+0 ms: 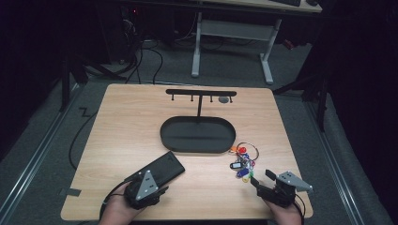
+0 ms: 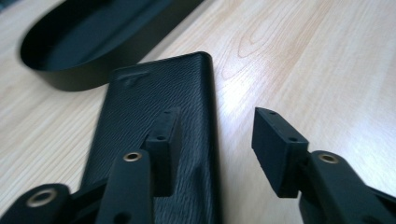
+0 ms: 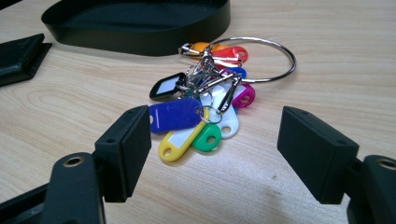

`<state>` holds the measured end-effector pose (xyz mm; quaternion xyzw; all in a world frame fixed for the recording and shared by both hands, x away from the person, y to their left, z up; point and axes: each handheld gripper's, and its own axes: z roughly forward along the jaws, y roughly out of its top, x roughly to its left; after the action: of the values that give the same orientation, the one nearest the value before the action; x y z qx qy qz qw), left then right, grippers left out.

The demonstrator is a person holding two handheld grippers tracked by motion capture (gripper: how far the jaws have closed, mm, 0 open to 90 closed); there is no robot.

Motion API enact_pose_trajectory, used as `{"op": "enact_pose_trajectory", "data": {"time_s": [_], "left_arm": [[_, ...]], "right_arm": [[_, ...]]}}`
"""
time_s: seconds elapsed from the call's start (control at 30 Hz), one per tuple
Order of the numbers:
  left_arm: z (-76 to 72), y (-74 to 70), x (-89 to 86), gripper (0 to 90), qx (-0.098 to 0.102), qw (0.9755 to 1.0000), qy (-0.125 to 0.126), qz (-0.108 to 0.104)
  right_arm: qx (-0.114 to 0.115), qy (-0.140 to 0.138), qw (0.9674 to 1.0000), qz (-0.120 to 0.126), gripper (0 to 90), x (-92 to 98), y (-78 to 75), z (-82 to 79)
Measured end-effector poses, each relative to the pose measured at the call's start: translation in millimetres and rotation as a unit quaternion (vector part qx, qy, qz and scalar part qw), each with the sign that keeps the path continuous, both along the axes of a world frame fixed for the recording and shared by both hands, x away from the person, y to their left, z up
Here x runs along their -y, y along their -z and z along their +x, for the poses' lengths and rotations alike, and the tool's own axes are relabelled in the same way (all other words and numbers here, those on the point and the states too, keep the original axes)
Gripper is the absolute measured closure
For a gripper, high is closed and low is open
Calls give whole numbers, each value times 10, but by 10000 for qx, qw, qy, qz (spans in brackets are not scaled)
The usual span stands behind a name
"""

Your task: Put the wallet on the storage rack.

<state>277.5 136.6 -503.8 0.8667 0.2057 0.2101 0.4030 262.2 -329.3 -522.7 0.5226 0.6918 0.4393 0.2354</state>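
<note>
Wallet (image 1: 162, 169) left of key bunch (image 1: 243, 164), tray (image 1: 197, 135) behind.

Black case (image 2: 154, 140) cut off at bottom edge, partly hidden behind a jaw; tray (image 2: 93, 42) clipped at top.

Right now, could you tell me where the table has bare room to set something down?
Bare wood lies left of the black oval tray and along the table's far left corner. It is crowded between the black case, the tray and the key tags.
</note>
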Motion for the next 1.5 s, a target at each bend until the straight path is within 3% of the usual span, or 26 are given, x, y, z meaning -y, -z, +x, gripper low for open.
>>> {"op": "enact_pose_trajectory", "data": {"time_s": [0.17,0.3,0.43,0.57,0.87,1.03,1.2,1.3,1.4,1.5], "left_arm": [[-88,57,-227,457,52,9998,-169,-34],[-57,100,-281,448,-156,9993,-334,12],[-85,108,-263,494,-83,9996,-248,87],[-115,152,-243,453,-24,9993,-162,335],[-103,197,-245,441,-23,9996,-116,266],[-70,211,-221,419,186,9991,-177,326],[-39,255,-189,416,165,9990,-95,395],[-52,273,-186,455,325,9980,-120,522],[-103,326,-164,487,741,9943,-113,753],[-103,329,-163,502,728,9946,-137,730]], "right_arm": [[4,3,10000,35,261,14,-7,5],[26,-22,10000,14,261,-3,-14,26],[17,-61,10000,-22,261,-27,-18,32],[-15,-30,10000,-40,260,-14,-20,38],[-45,-14,10000,-73,259,-27,-15,26],[-60,-66,9999,-97,258,-47,-3,40],[-90,-92,9998,-131,258,-59,11,50],[-92,-69,9999,-118,259,-56,8,45],[-81,-58,9999,-91,259,-43,10,46],[-84,-35,9999,-53,260,-39,6,42]]}}
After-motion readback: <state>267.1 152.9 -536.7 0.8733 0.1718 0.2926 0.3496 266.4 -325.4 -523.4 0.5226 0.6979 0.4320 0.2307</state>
